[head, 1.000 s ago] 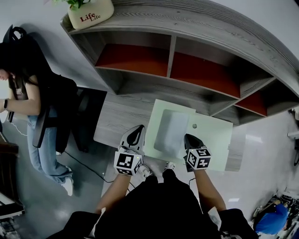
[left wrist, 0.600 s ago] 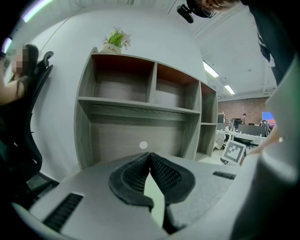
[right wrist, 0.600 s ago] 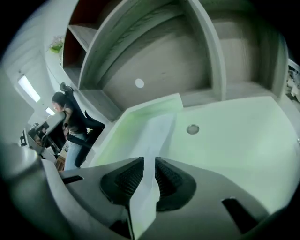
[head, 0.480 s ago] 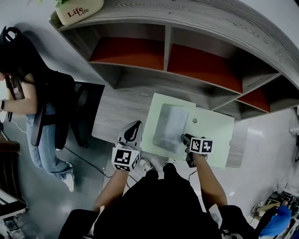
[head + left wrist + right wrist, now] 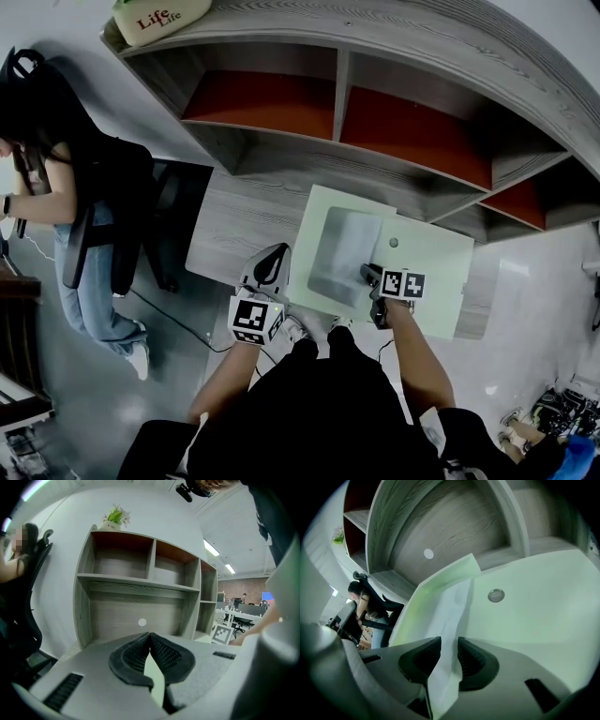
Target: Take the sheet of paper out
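Observation:
A pale green folder (image 5: 427, 253) lies open on the grey desk, with a white sheet of paper (image 5: 345, 248) on its left half. My left gripper (image 5: 277, 255) is at the folder's near left edge. In the left gripper view its jaws (image 5: 149, 635) are shut, with a strip of the green folder (image 5: 154, 679) pinched between the pads. My right gripper (image 5: 369, 273) points down at the sheet's near right edge. Its jaws (image 5: 449, 645) are opening. The sheet (image 5: 452, 613) runs between them, and the pads stand off it. A round snap (image 5: 496, 595) sits on the folder (image 5: 529, 620).
The desk (image 5: 234, 234) carries a hutch of grey shelves with red backs (image 5: 412, 141). A plant pot (image 5: 159, 19) stands on the hutch's top left corner. A person (image 5: 56, 178) stands beside a dark chair (image 5: 178, 225) left of the desk.
My right gripper has come down onto the sheet's near edge, rolled over, and its jaws have parted. The left gripper has stayed at the folder's edge.

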Demonstrator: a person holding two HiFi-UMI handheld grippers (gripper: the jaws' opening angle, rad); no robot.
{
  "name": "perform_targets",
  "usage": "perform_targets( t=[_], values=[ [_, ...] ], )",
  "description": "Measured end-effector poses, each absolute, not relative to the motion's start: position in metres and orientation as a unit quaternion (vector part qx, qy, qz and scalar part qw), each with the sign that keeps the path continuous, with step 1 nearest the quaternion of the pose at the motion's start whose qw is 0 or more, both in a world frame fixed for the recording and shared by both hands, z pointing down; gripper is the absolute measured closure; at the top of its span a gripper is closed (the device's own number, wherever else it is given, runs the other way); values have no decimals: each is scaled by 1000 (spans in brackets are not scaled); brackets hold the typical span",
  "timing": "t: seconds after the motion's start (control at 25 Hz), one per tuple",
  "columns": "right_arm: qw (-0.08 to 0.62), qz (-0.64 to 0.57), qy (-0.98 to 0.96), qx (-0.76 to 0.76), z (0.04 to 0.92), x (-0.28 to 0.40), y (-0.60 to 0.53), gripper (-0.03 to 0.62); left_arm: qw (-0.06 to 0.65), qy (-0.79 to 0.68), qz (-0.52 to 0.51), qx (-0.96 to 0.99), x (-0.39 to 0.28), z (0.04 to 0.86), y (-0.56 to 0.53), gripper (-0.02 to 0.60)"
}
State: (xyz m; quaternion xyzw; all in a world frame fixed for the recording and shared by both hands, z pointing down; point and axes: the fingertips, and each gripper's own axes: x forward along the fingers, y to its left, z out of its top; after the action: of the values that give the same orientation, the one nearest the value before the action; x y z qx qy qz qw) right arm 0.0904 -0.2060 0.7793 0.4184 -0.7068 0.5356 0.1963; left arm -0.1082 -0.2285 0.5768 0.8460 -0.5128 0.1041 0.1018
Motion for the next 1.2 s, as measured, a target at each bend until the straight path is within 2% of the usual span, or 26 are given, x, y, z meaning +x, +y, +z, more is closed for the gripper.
perform_targets(
  t=[0.24, 0.44, 0.56, 0.76, 1.2],
  values=[
    [210, 530, -711, 412, 781, 82, -213, 476, 103, -515, 108, 844, -110, 580, -225, 574],
    [212, 532, -699, 428, 785, 85, -213, 551, 99, -516, 111, 843, -113, 580, -222, 574],
    [212, 532, -694, 436, 785, 87, -211, 568, 100, -517, 107, 843, -114, 578, -222, 574],
    [192, 543, -686, 444, 778, 95, -211, 570, 100, -517, 103, 844, -110, 577, -220, 574],
    [209, 477, -701, 487, 744, 132, -201, 571, 91, -493, 105, 859, -88, 573, -212, 574]
  ],
)
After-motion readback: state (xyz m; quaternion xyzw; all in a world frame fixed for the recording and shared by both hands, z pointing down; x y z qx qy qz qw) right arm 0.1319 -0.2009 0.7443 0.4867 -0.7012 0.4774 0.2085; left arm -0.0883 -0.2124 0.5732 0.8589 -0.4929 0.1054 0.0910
